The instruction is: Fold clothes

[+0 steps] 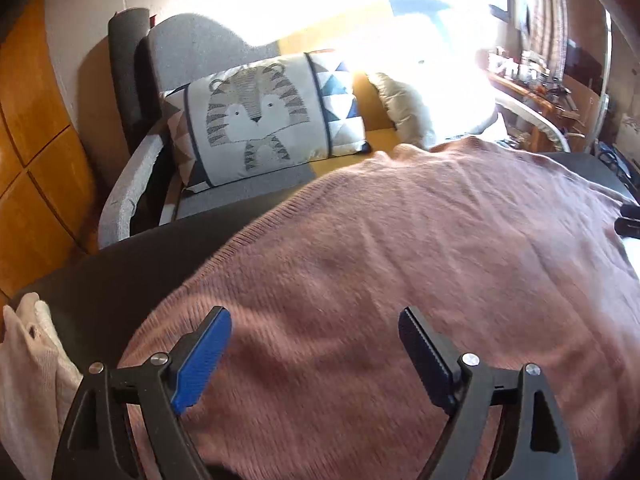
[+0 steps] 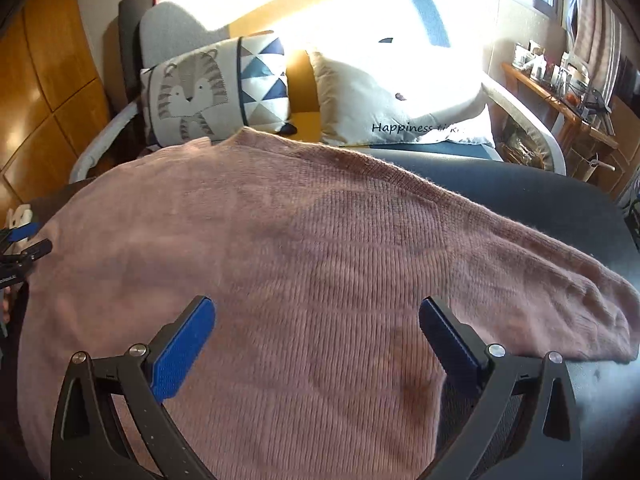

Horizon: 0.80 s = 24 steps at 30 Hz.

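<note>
Pink sweater (image 2: 304, 264) across seemingly black table (image 2: 532, 200)

Fuzzy ribbed-knit pink sweater (image 2: 304, 240) on matt black table (image 2: 540, 200).

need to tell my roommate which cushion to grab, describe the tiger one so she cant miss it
Past the pink sweater spread on the dark table sits a grey sofa. Two cushions lean on its back; the tiger cushion is nearest the wooden cabinets. It alone has a striped grey tiger face and blue triangles, while the white cushion beside it carries the word "Happiness".
</note>
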Each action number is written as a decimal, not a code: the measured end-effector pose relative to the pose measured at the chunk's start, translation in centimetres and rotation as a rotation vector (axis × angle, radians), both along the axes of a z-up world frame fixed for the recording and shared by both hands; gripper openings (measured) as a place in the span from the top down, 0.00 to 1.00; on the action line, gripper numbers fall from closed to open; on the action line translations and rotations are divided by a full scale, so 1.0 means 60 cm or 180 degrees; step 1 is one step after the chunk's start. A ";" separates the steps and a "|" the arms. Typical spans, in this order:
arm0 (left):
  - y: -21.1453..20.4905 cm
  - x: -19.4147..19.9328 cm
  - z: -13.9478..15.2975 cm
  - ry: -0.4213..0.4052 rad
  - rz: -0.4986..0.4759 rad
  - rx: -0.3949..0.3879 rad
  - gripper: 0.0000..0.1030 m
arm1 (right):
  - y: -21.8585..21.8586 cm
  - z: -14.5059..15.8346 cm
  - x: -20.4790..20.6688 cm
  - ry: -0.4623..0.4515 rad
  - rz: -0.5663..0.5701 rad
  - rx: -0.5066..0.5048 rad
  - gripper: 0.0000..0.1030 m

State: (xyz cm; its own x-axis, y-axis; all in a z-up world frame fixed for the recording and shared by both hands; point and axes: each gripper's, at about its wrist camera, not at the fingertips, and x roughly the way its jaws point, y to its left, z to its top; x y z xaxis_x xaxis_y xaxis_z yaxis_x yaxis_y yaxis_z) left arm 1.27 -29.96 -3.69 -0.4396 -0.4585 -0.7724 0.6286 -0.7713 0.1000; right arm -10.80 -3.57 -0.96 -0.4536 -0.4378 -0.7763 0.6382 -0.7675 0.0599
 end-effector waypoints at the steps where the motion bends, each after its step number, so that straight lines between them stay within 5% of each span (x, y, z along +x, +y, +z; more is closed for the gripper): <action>1: 0.028 0.005 0.006 0.0010 -0.0068 0.0002 0.15 | 0.023 0.012 0.026 0.0040 -0.0008 -0.0024 0.00; 8: 0.196 0.063 0.009 0.0175 -0.0270 0.0384 0.15 | 0.163 0.040 0.209 0.0255 -0.0033 0.0111 0.00; 16: 0.265 0.123 -0.038 -0.0013 -0.0056 0.0557 0.15 | 0.302 0.097 0.324 0.0501 -0.0347 0.0027 0.00; 20: 0.268 0.134 -0.043 0.0030 0.0127 0.0577 0.15 | 0.292 0.071 0.308 0.0325 -0.0552 -0.0194 0.00; 24: 0.294 0.115 -0.043 0.0069 0.0014 0.0436 0.15 | 0.195 0.015 0.305 0.0151 -0.0311 -0.0288 0.00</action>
